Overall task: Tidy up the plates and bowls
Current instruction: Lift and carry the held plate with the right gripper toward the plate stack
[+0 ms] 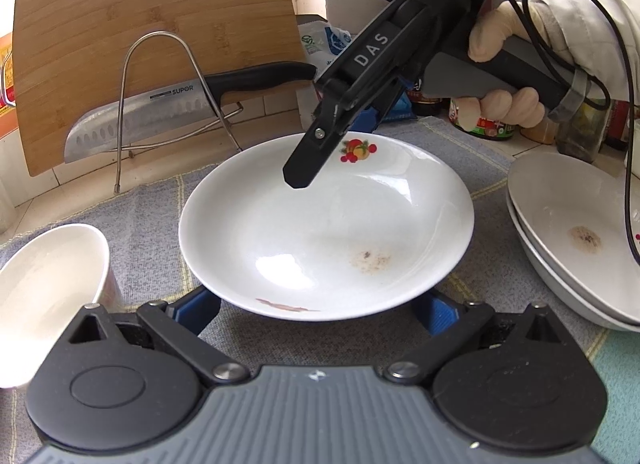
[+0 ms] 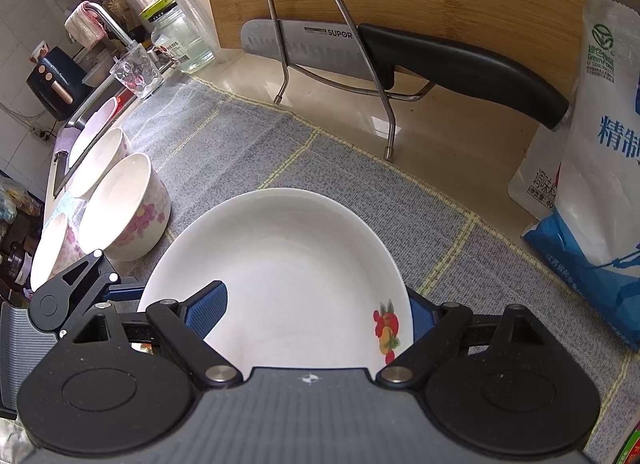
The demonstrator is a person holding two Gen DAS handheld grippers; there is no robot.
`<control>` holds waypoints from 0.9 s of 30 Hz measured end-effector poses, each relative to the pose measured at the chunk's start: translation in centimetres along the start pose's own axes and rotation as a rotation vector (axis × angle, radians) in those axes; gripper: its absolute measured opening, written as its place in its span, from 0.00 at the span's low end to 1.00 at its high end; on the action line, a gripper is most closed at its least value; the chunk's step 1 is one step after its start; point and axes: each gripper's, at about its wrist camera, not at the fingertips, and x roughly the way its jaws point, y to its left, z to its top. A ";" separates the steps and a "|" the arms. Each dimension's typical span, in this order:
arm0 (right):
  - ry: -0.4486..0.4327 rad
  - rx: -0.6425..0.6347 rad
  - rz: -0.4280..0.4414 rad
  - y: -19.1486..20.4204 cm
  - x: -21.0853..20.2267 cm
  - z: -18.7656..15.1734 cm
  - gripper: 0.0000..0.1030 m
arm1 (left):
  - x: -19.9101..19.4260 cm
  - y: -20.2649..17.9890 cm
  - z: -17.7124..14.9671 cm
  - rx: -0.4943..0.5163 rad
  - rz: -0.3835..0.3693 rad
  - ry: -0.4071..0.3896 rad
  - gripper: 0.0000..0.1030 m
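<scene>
White fruit-print plate (image 1: 326, 227) lies mid-bench on the grey mat (image 1: 160, 207). Right tongs (image 2: 316, 314) straddle its rim, wide, pads not pressing; left tongs (image 1: 316, 310) wide at the near rim, presumably for stacking.

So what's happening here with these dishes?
A person is sorting dishes on a kitchen counter, a handheld gripper in each hand. The right gripper straddles the far rim of the fruit plate, one finger inside, one outside. The left gripper waits open at its near edge. Two plates sit stacked alongside, bowls opposite.
</scene>
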 end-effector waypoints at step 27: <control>-0.073 0.006 -0.038 4.7 -4.5 -3.0 0.91 | -5.8 -1.1 0.5 0.048 -0.051 -0.048 0.98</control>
